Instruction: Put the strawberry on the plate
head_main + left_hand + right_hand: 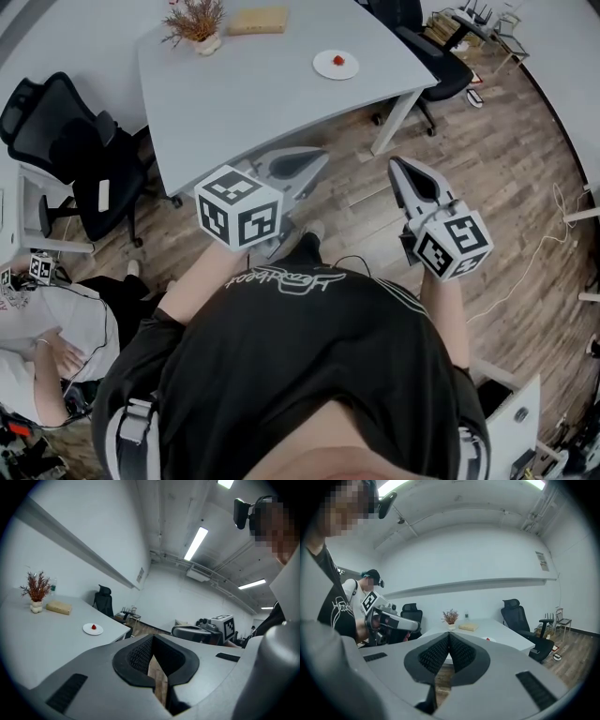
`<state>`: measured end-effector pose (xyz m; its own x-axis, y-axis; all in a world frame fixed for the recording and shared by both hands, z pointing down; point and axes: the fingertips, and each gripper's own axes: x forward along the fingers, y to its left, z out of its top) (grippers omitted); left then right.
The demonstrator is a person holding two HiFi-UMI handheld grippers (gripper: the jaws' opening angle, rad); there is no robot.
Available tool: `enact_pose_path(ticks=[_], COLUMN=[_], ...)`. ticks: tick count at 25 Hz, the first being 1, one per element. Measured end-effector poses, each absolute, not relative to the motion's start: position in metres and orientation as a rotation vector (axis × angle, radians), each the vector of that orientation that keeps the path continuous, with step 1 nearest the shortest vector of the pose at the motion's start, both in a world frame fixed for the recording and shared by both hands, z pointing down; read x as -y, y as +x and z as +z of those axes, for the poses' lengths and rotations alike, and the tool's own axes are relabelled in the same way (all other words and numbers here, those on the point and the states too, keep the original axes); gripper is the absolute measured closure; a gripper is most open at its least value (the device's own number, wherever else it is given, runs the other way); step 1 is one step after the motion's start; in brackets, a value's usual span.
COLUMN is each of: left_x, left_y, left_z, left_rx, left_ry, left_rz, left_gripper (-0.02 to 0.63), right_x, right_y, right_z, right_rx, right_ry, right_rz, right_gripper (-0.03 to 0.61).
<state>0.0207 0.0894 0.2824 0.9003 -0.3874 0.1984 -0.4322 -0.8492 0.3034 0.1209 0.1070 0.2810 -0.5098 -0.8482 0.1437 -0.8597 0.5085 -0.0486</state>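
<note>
**Strawberry sitting on plate, grippers standing off**

Strawberry (339,61) is lying on plate (324,67), at far side of table (244,103). Left gripper (319,159) & right gripper (397,165) are hovering over floor, well apart from table. Jaws are meeting on both, nothing btwn them. Task is looking done, so I'd say: holding both clear, not nudging plate. Count: 1 strawberry, 1 plate, 1 table, 2 grippers.

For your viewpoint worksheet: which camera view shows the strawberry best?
The head view: from above, the strawberry sits clear on its plate. The left gripper view shows it small, side-on; the right gripper view barely shows it.
</note>
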Motion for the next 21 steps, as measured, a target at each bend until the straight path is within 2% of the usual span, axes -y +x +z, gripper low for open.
enact_pose_path(ticks=[21], left_x=[-0.071], left_y=[0.019], left_z=[0.284], left_rx=[0.603], left_ry=[2.704], left_rz=[0.163], left_gripper=[0.606], right_x=[-0.09], right_y=[0.124], right_z=[0.283], right_rx=[2.612], right_ry=[1.521], right_rz=[0.186], right_gripper=[0.571])
